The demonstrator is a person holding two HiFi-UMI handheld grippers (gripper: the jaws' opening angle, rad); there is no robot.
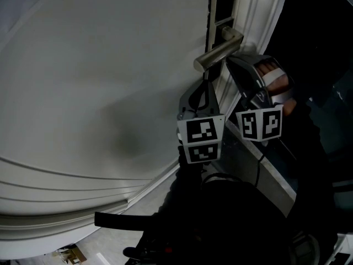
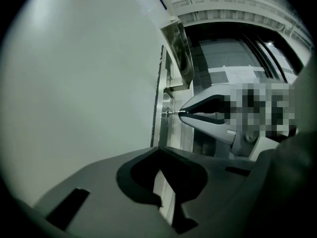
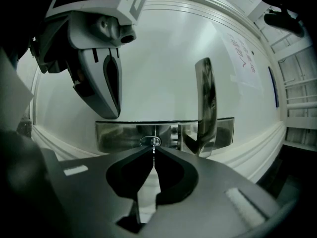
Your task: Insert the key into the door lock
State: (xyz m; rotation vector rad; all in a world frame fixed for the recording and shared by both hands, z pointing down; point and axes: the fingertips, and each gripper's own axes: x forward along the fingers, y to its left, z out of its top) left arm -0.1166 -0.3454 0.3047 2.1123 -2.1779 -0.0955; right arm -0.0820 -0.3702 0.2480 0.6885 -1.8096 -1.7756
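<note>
The right gripper [image 3: 154,148] had its jaws pressed together on the key [image 3: 154,144]. A thin bit of its metal poked out past the tips and met the oval keyhole [image 3: 150,141] in the steel lock plate [image 3: 119,135] on the white door [image 1: 99,81]. From the left gripper's camera the same key showed as a short bright stub bridging the right gripper's tips and the lock (how deep it sat could not be told). The lever handle [image 3: 205,103] stood just beside the keyhole, fixed on the same plate. The left gripper [image 2: 159,149] had its jaws closed with nothing between them. In the head view it hung close to the door face, its tips just under the handle, with the right gripper right beside it. In the right gripper view it showed at the upper left, well clear of the keyhole. A hand [image 1: 277,83] held the right gripper just by its marker cube [image 1: 260,123], and the rest of the person was dark and hard to make out below.
</note>
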